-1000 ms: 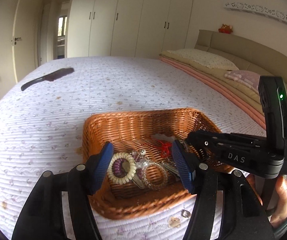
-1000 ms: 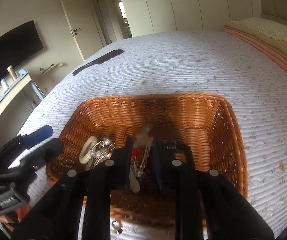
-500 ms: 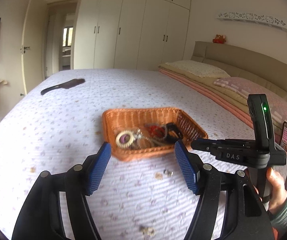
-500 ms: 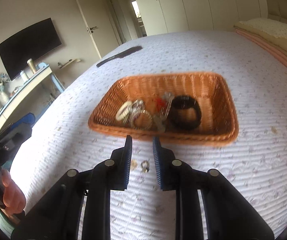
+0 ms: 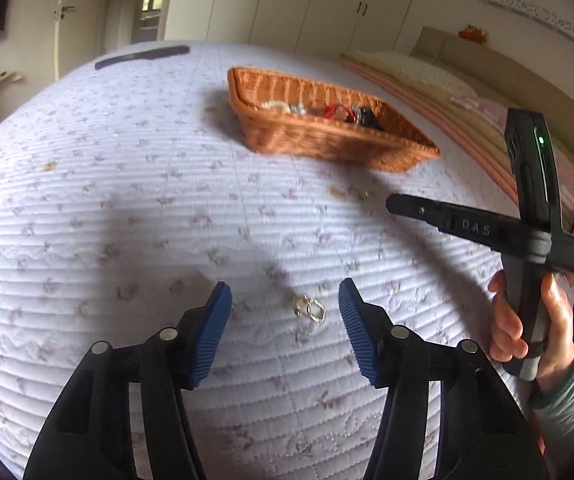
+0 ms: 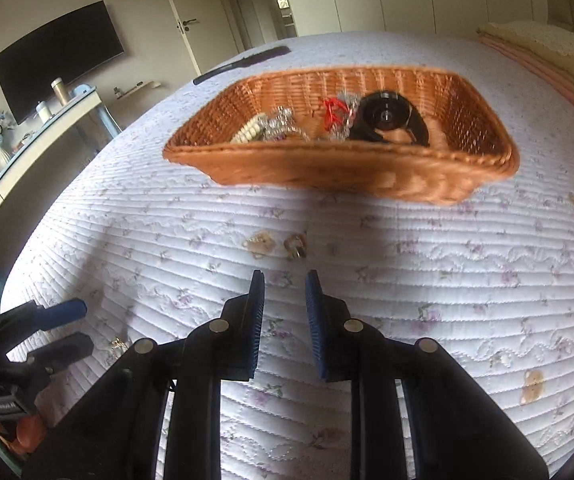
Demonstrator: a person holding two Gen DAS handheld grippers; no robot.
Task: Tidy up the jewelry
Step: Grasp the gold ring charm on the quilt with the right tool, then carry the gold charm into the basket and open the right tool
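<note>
A small gold earring (image 5: pixel 314 309) lies on the white quilted bedspread. My left gripper (image 5: pixel 283 304) hovers just over it with its jaws closing; the earring sits between the blue pads (image 5: pixel 215 332), which do not touch it. A little ring (image 6: pixel 295 245) rests on the bedspread just ahead of my right gripper (image 6: pixel 285 280), whose pads stand a narrow gap apart with nothing between them. Farther back stands the wicker basket (image 6: pixel 327 168), holding a black watch (image 6: pixel 387 116), a red piece (image 6: pixel 333 114) and silvery pieces.
A black comb (image 5: pixel 143 56) lies at the far side of the bed. Pillows and folded blankets (image 5: pixel 427 76) line the right edge. A desk (image 6: pixel 47 128) and a wall television (image 6: pixel 59 64) stand beyond the left edge. Brownish spots (image 6: pixel 533 386) mark the bedspread.
Both grippers have drawn back out of the basket toward the near side of the bed and dropped lower. The left one now straddles the earring, its jaws a little narrower.
</note>
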